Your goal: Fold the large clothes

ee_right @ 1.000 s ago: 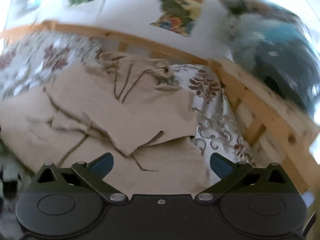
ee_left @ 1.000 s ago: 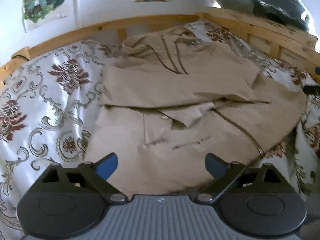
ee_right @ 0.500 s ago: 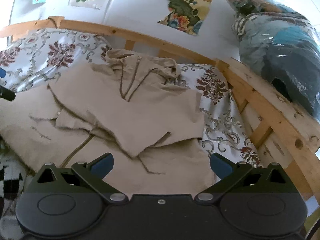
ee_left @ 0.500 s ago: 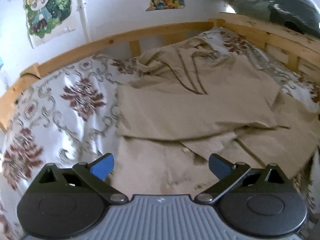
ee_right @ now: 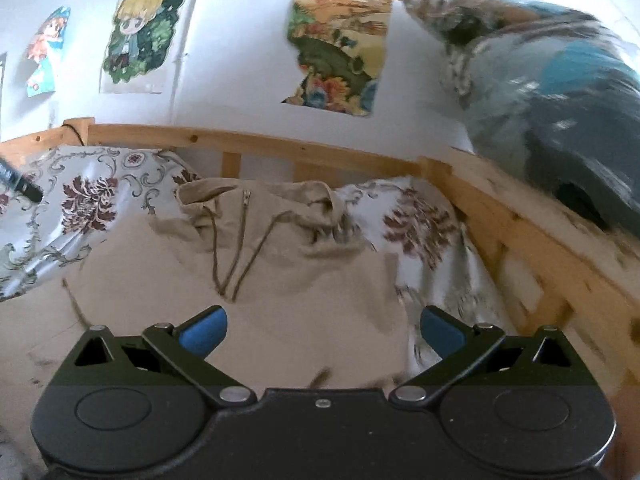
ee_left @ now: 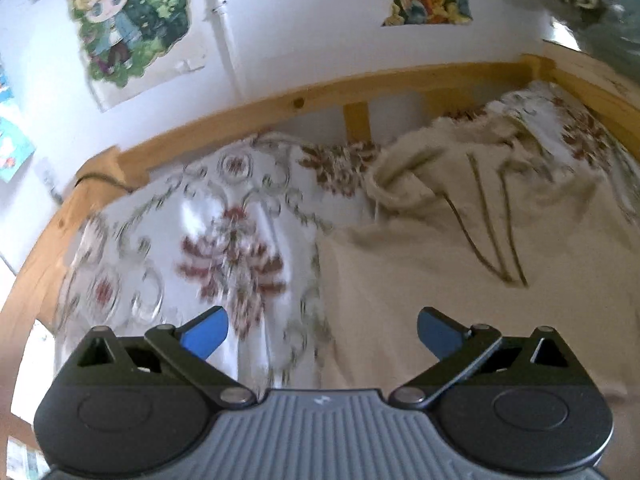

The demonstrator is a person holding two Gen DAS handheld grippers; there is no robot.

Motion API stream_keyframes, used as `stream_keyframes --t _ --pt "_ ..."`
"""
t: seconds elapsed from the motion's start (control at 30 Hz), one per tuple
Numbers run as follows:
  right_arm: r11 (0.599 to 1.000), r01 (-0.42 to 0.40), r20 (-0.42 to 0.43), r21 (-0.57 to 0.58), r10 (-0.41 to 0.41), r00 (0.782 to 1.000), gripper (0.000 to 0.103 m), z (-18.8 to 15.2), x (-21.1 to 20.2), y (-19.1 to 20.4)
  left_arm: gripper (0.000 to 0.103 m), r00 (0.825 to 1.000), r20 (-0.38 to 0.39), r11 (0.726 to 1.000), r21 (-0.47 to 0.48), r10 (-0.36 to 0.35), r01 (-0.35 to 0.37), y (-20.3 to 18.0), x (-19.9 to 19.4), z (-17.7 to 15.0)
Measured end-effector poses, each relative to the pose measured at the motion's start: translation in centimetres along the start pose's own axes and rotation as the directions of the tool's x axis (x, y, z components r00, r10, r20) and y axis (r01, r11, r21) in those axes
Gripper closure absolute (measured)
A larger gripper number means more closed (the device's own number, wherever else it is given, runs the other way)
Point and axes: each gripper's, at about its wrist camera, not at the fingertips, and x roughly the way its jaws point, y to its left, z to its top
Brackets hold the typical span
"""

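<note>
Both claws wide and empty, left claw (ee_left: 322, 330) and right claw (ee_right: 322, 328) hovering over the beige hoodie (ee_right: 280, 272) spread on the bed (ee_right: 92, 196), and a shallow pinch could snag one layer, dragging the fold askew.

White wall (ee_right: 240, 92) w/ cartoon posters (ee_right: 138, 36) taped up, plus a torn landscape picture (ee_right: 340, 48). Pine bed frame (ee_right: 280, 146) runs along the wall & turns a corner at right. Floral bedspread (ee_left: 224, 240), white w/ dark red blooms. Bagged bedding (ee_right: 560, 92) piled on the rail at right. Soft daylight.
</note>
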Motion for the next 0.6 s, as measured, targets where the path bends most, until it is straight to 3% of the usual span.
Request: stream_keyframes --t 0.17,0.2,0.3,0.37,0.43,0.47,0.57,0.6 --pt "1.000 -0.012 0.043 0.016 0.011 0.999 0.003 3.0 6.9 -2.4 0.001 0.993 0.106 0.997 -0.054 -0.047 0.053 -0.5 7.9 4.1" --pt "1.000 -0.027 0.053 0.003 0.027 0.998 0.006 4.3 11.1 -3.5 0.001 0.991 0.122 0.995 -0.072 -0.055 0.064 -0.6 9.5 4.5" --pt "1.000 -0.005 0.048 -0.009 0.006 0.999 0.018 6.3 18.5 -4.3 0.001 0.982 0.169 0.991 -0.092 -0.081 0.098 -0.8 13.6 6.0" --pt "0.999 -0.013 0.036 0.041 0.012 0.999 0.026 7.4 23.0 -4.7 0.004 0.978 0.180 0.988 -0.098 -0.103 0.122 -1.2 16.1 7.3" --pt "0.997 -0.017 0.024 0.070 0.015 1.000 0.034 7.7 24.9 -4.8 0.005 0.970 0.208 0.984 -0.099 -0.127 0.150 -1.8 18.1 8.5" --pt "0.994 -0.018 0.014 0.111 0.017 1.000 0.038 8.4 28.4 -5.0 0.007 0.965 0.222 0.983 -0.091 -0.138 0.162 -2.2 19.1 9.0" --pt "0.989 -0.029 0.020 0.146 0.026 0.999 0.041 8.9 31.2 -5.0 0.018 0.959 0.202 0.978 -0.022 -0.197 0.206 -3.8 21.9 10.1" --pt "0.984 -0.045 0.000 0.171 0.046 0.999 0.041 9.2 33.7 -4.6 0.033 0.962 0.183 0.979 0.011 -0.203 0.204 -4.3 22.7 10.3"
